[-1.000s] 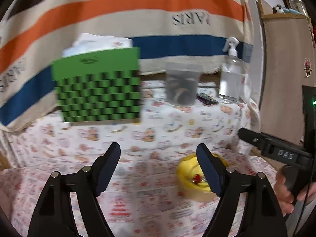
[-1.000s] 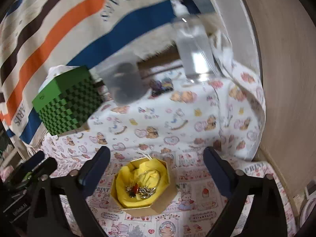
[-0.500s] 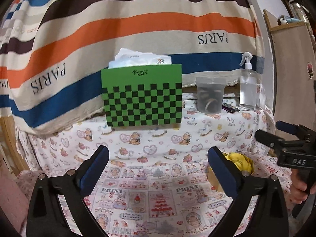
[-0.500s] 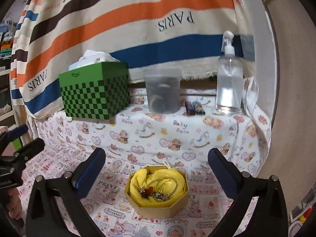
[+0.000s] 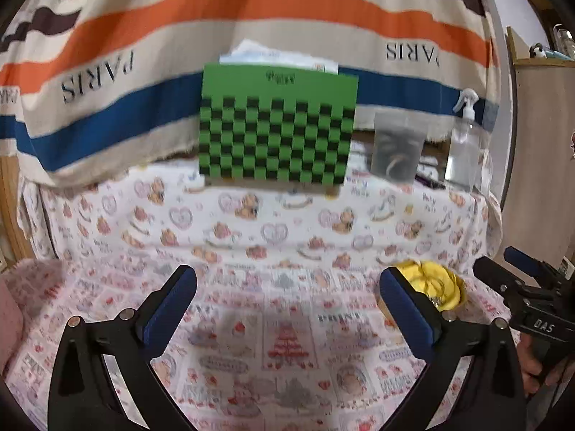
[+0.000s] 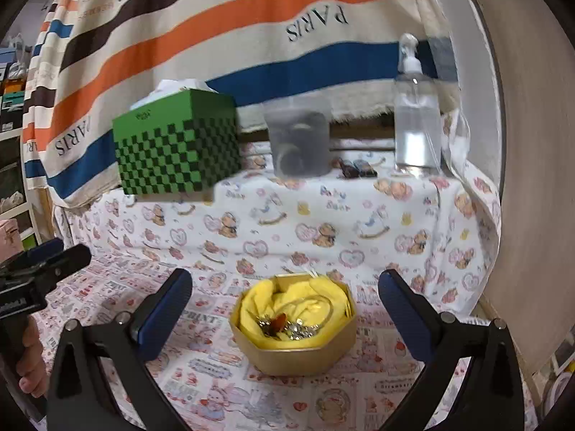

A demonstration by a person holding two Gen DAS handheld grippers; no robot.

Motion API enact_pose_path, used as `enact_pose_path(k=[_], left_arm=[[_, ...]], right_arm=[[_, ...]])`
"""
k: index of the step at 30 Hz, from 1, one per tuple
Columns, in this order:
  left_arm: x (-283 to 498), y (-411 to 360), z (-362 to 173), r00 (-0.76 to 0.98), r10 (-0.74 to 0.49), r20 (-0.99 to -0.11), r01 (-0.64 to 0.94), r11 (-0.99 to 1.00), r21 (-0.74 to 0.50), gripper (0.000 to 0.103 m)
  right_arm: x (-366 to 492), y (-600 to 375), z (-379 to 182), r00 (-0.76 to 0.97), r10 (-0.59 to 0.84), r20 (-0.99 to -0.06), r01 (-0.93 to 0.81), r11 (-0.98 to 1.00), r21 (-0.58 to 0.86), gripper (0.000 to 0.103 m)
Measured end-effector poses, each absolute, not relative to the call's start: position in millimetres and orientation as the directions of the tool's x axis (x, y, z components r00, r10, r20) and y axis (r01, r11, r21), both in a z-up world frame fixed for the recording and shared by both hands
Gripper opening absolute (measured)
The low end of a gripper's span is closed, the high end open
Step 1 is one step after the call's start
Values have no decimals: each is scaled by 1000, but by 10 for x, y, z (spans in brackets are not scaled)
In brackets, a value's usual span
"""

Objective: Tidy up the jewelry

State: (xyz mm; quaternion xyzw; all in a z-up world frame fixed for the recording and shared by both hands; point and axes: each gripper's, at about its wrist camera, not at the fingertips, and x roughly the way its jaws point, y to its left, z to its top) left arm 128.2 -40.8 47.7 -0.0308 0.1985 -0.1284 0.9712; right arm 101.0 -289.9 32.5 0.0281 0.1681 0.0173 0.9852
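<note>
A gold octagonal box (image 6: 293, 353) lined with yellow cloth sits on the patterned tablecloth; jewelry (image 6: 284, 325) with a red stone and a thin hoop lies in it. My right gripper (image 6: 284, 303) is open and empty, its fingers either side of the box and a little in front of it. In the left wrist view the box (image 5: 436, 287) shows partly behind the right finger. My left gripper (image 5: 287, 301) is open and empty over bare cloth, left of the box. The right gripper's fingers (image 5: 503, 280) show at the left view's right edge.
On the raised back shelf stand a green checkered tissue box (image 6: 176, 147), a translucent cup (image 6: 300, 140) holding dark items, two small dark objects (image 6: 355, 168) and a clear spray bottle (image 6: 417, 122). A striped PARIS towel (image 6: 230, 25) hangs behind. A wooden panel (image 6: 532, 179) is at right.
Both grippers stay open. The right gripper has drawn closer to the gold box, which looks larger now. The left view has shifted so the tissue box sits more central.
</note>
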Motion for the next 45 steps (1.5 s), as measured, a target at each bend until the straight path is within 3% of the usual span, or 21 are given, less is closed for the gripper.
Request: enact_pose_path(k=[3, 10, 17, 45], left_arm=[[1246, -397, 458, 902, -246, -355, 222, 969, -108, 102], [1138, -559, 369, 940, -175, -292, 197, 979, 44, 103], [1211, -499, 343, 928, -171, -330, 178, 984, -9, 103], [1221, -527, 319, 928, -142, -344, 155, 988, 11, 103]], right_arm=[[1006, -2935, 288, 946, 32, -322, -10, 998, 70, 103], [996, -2878, 261, 947, 4, -320, 7, 999, 33, 103], [977, -2868, 278, 950, -2, -313, 9, 1000, 21, 103], [980, -2863, 290, 949, -31, -315, 37, 999, 11, 103]])
